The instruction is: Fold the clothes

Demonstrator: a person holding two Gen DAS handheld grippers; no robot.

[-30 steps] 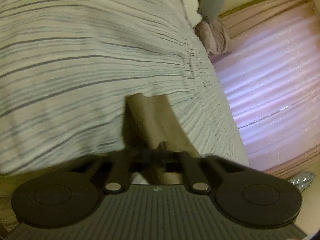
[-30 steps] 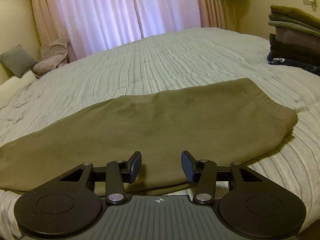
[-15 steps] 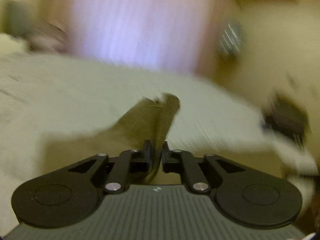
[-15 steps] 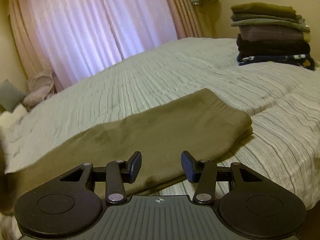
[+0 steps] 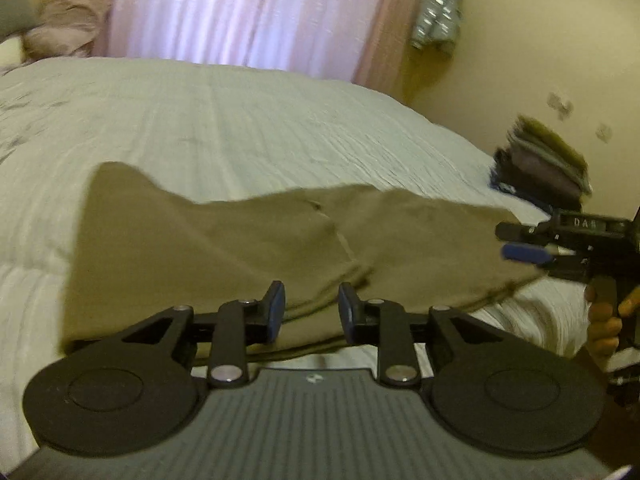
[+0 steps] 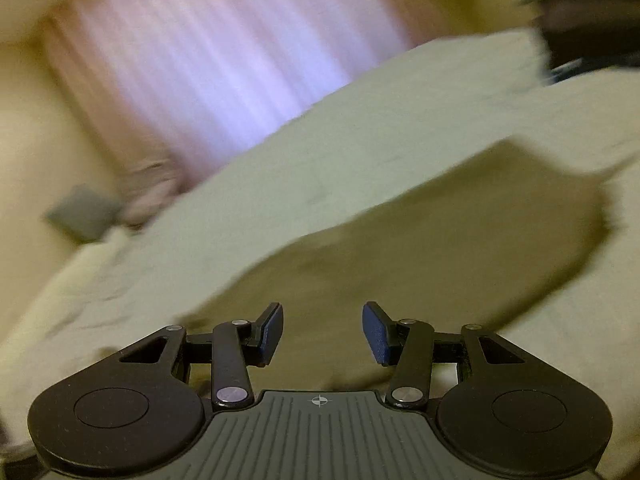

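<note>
Cloth (image 5: 224,240) lies folded on the bed (image 5: 240,120), long axis left-to-right — just ahead of your left hand-held gripper (image 5: 311,310), nearer its middle; your right hand-held gripper (image 6: 322,334) too gapes empty.

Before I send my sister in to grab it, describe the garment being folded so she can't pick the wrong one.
Find the big bed with the pale striped cover in front of the pink curtains. Lying flat across its near edge is an olive-brown fleece garment. It lies spread out alone, unlike the folded stack of clothes piled at the bed's far right corner.
</note>
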